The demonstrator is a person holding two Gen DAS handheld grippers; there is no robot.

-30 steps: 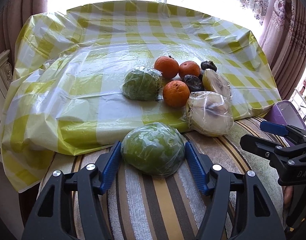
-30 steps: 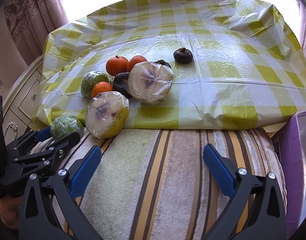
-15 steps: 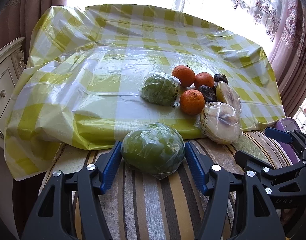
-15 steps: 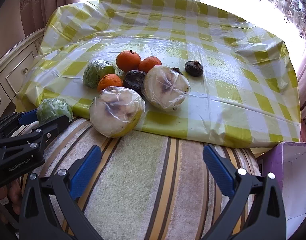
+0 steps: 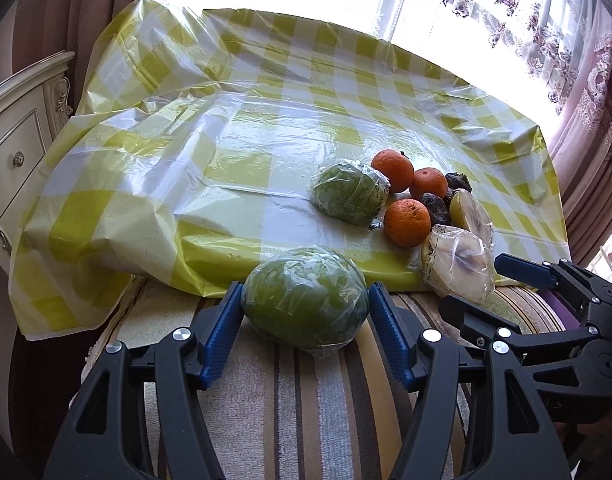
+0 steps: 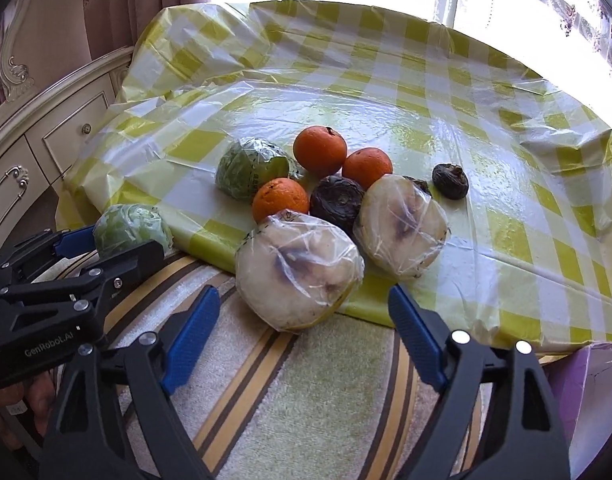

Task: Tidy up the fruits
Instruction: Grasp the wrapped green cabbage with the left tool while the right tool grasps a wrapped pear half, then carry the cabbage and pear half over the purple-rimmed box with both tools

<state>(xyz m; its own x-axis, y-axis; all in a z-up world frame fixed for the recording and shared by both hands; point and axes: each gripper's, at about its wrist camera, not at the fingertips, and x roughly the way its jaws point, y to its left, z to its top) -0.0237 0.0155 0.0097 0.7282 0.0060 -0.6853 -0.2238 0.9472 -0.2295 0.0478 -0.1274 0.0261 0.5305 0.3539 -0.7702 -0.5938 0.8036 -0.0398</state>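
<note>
Fruits are mostly sitting unsorted in a cluster (image 6: 337, 200) on the checked counter (image 5: 226, 160), while the left hand-held gripper (image 5: 306, 312) is pinching one wrapped green fruit (image 5: 306, 296) and the right hand-held gripper (image 6: 306, 332) is hovering spread near a wrapped pale fruit (image 6: 298, 268).

Left claw (image 5: 306, 320) & right claw (image 6: 304, 334): black plastic frames w/ silver screws, ribbed blue pads (image 6: 190, 334). White "GenRobot.AI" lettering on left one's side.

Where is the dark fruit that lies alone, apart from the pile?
In the right wrist view the lone dark fruit lies on the checked cloth, right of the pile, just beyond the farther wrapped pale fruit.
</note>
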